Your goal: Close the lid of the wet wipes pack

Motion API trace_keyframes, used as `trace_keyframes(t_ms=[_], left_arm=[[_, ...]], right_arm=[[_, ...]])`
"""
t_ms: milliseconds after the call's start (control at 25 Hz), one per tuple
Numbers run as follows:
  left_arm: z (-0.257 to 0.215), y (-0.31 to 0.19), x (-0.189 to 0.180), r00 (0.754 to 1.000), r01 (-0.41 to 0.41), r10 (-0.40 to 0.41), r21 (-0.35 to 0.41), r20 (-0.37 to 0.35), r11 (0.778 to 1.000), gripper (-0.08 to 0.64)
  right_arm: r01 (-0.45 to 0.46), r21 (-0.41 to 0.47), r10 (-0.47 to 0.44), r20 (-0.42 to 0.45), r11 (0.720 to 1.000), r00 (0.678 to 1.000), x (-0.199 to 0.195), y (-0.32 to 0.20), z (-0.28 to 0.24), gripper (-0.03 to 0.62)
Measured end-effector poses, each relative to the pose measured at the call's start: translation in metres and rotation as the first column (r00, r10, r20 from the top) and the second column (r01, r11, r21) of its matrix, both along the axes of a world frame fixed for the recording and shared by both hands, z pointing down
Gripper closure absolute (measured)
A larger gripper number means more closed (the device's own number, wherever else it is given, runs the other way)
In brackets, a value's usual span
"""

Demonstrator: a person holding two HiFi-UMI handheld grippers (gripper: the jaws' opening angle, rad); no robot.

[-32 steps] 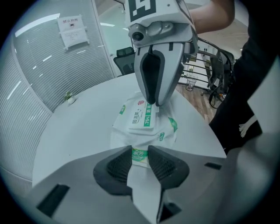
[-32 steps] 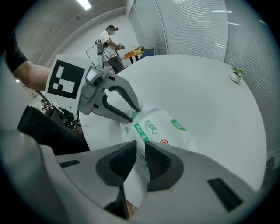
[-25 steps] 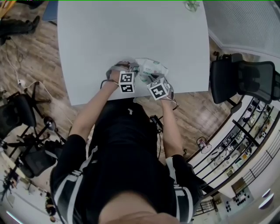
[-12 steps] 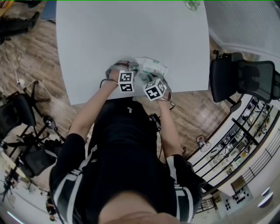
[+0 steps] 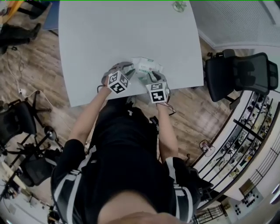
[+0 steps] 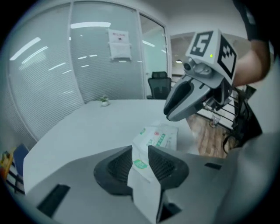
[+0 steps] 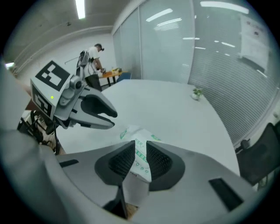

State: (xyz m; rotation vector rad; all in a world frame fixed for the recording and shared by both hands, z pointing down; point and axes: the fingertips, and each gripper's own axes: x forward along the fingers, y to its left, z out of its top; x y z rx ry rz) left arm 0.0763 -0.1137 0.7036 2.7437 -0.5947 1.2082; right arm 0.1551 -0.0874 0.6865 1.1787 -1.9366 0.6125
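The wet wipes pack [image 5: 148, 65] is white with green print and lies on the white table [image 5: 131, 30] near its front edge; its lid I cannot make out. Both grippers hover just above it. My left gripper [image 5: 130, 71] is over the pack's left end, my right gripper [image 5: 152, 77] over its near right end. In the left gripper view the pack [image 6: 159, 136] shows through the gap between the parted jaws [image 6: 140, 151]. My right gripper [image 7: 140, 146] has just been opening its jaws; the pack [image 7: 131, 132] is seen below their gap and no pad presses on it.
A small potted plant [image 5: 178, 6] stands at the table's far edge. A black office chair [image 5: 238, 76] is beside the table's right side. Wooden floor lies below the front edge, where the person stands. Glass walls with blinds [image 6: 52, 78] surround the table.
Both grippers have lifted off the pack and their marker cubes have tilted and spread apart. The pack stays on the table.
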Motion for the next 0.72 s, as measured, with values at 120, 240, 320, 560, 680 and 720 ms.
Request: trace_keyframes(t_ms=[120, 240, 320, 560, 680, 720], left_arm=[[-0.055, 0.018, -0.013, 0.984, 0.133, -0.131, 0.011, -0.121, 0.991, 0.433], [-0.113, 0.036, -0.032, 0.932, 0.273, -0.261, 0.013, -0.252, 0.962, 0.456], [-0.152, 0.046, -0.046, 0.886, 0.357, -0.328, 0.032, -0.326, 0.933, 0.469], [-0.248, 0.083, -0.076, 0.784, 0.492, -0.371, 0.134, -0.499, 0.86, 0.497], [-0.278, 0.097, -0.087, 0.737, 0.522, -0.357, 0.147, -0.574, 0.84, 0.506], [-0.285, 0.1, -0.091, 0.714, 0.538, -0.364, 0.136, -0.598, 0.832, 0.506]], right_arm=[[-0.072, 0.154, 0.068, 0.035, 0.985, 0.997, 0.015, 0.015, -0.063, 0.508], [-0.144, 0.274, 0.109, 0.136, 0.951, 0.985, 0.023, 0.032, -0.121, 0.516], [-0.191, 0.338, 0.125, 0.208, 0.921, 0.97, 0.026, 0.042, -0.157, 0.525], [-0.299, 0.466, 0.139, 0.347, 0.833, 0.927, 0.031, 0.077, -0.239, 0.542], [-0.316, 0.5, 0.131, 0.369, 0.806, 0.92, 0.023, 0.092, -0.263, 0.551], [-0.321, 0.507, 0.129, 0.377, 0.8, 0.917, 0.02, 0.097, -0.27, 0.551]])
